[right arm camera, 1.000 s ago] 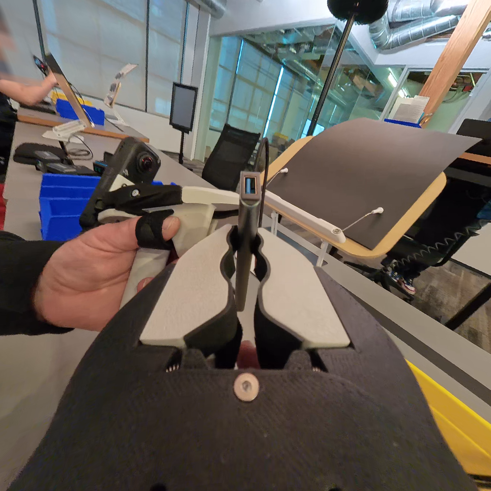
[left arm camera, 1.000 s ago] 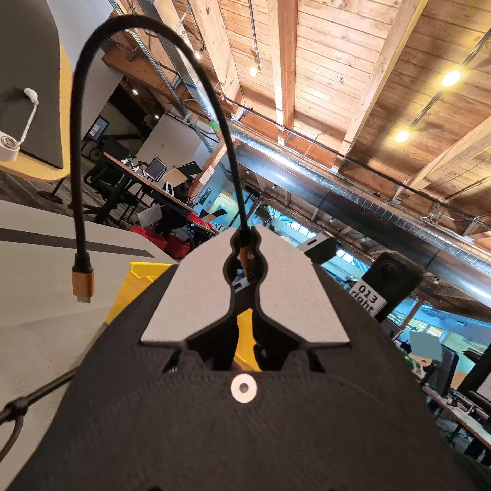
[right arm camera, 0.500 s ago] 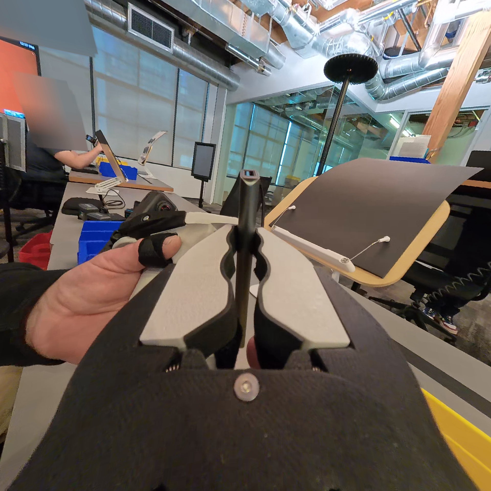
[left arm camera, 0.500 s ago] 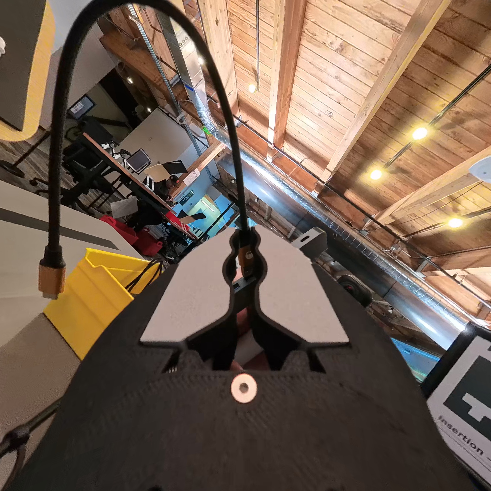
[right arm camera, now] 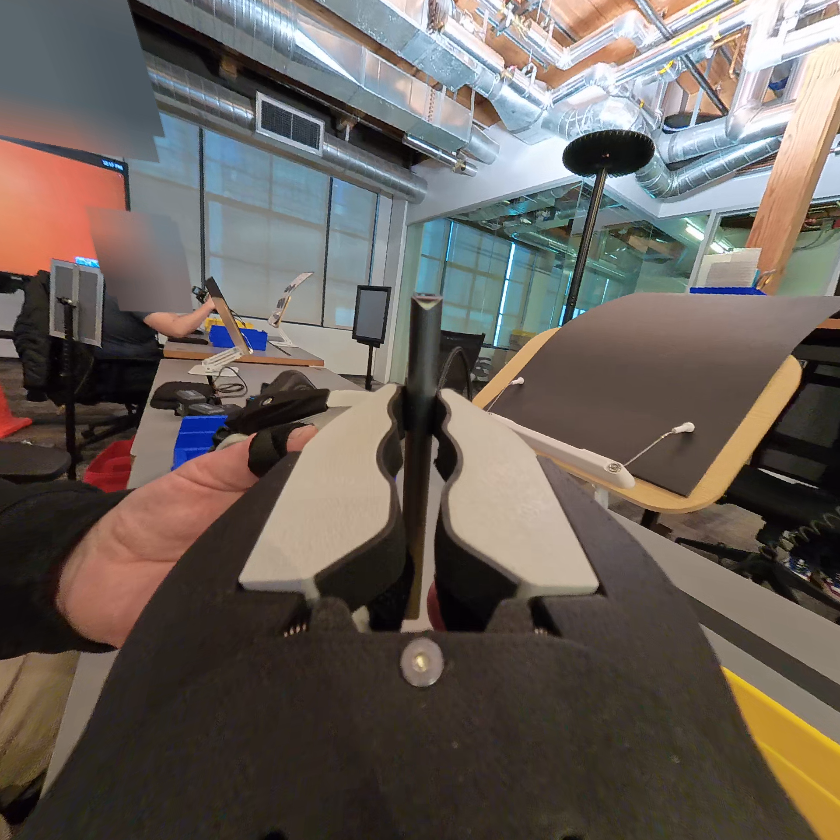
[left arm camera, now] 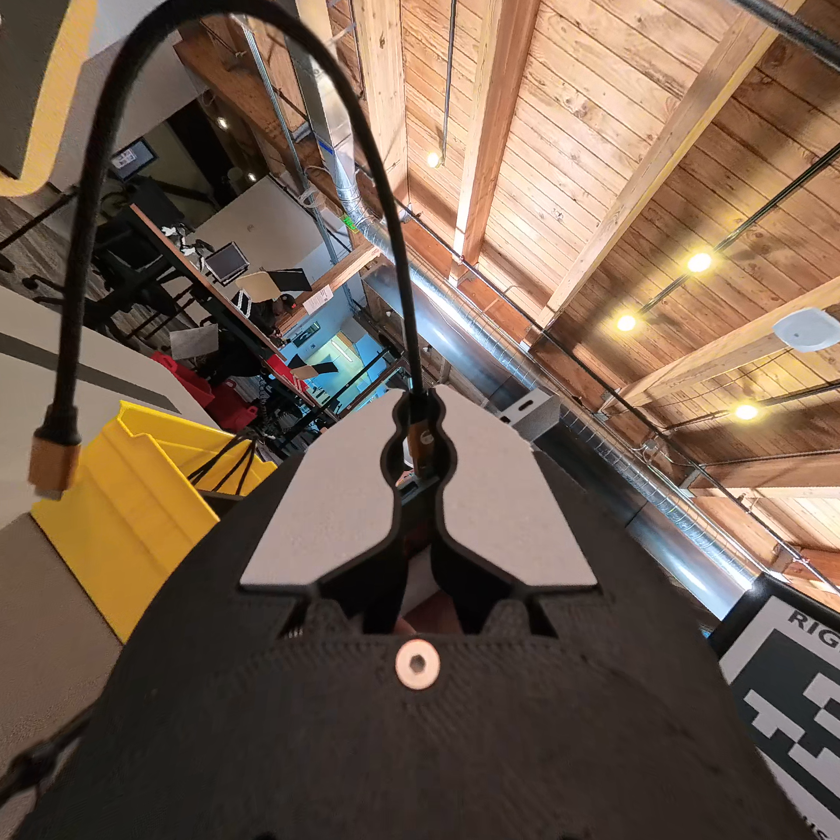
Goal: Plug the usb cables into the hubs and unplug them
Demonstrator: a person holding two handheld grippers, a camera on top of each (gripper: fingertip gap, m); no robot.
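Item 1. Left hand-held gripper [left arm camera: 418,436]: fingers closed on the copper-coloured plug [left arm camera: 420,443] at one end of a short black braided usb cable [left arm camera: 218,63]. The cable arches up and over to the left; its free copper plug [left arm camera: 51,459] hangs loose above the yellow bin [left arm camera: 122,522], touching nothing.

Item 2. Right hand-held gripper [right arm camera: 420,422]: fingers closed on a slim dark hub [right arm camera: 420,409], held upright and edge-on, its end port [right arm camera: 425,301] at the top. The hub's own lead appears to trail behind it, though the view is poor there.

Item 3. Person's left hand [right arm camera: 182,509], seen in the right wrist view, grips the handle of the left tool just beside the hub.

Item 4. Grey hub end with a slot port [left arm camera: 529,411] shows just beyond the left fingertips; plug and port are near but apart, not mated.

Handling note, step in hand (judged): aligning a plug with a hub port before insertion.
- Square the plug's flat face to the slot before any push.
- Keep the hub clamped firm so that it does not pivot under load.
- Advance straight along the port axis; no side force.
- Mind the dangling end; it could snag on the bin rim.
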